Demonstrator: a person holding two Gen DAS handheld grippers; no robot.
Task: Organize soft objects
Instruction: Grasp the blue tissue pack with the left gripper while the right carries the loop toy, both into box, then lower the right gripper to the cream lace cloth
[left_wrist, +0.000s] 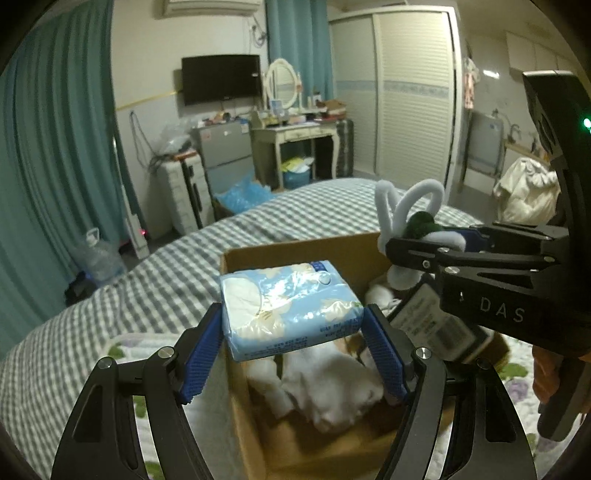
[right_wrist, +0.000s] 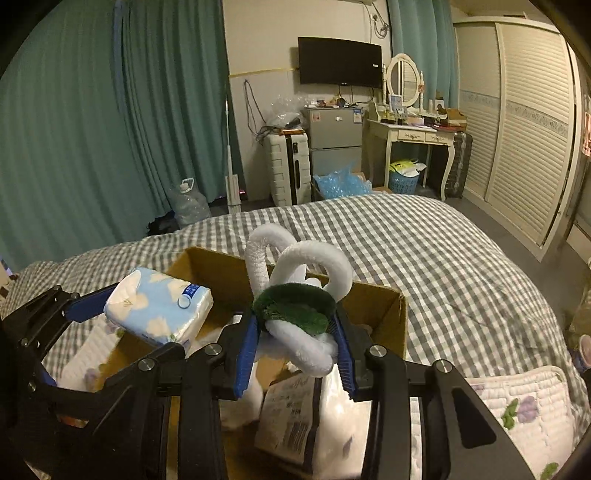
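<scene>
My left gripper (left_wrist: 293, 334) is shut on a blue tissue pack (left_wrist: 290, 304) with white flower print and holds it over the open cardboard box (left_wrist: 295, 254) on the bed. My right gripper (right_wrist: 297, 345) is shut on a white plush toy with looped ears and a green patch (right_wrist: 295, 306), also over the box. The right gripper (left_wrist: 424, 247) and its toy (left_wrist: 406, 206) show at the right of the left wrist view. The left gripper and the tissue pack (right_wrist: 159, 306) show at the left of the right wrist view. White soft items (left_wrist: 332, 384) lie inside the box.
The box sits on a bed with a grey checked cover (right_wrist: 424, 258). A floral quilted pad (right_wrist: 517, 406) lies by the box. A labelled white package (right_wrist: 295, 417) rests in the box. Teal curtains, a dresser, a small fridge and a wardrobe stand beyond the bed.
</scene>
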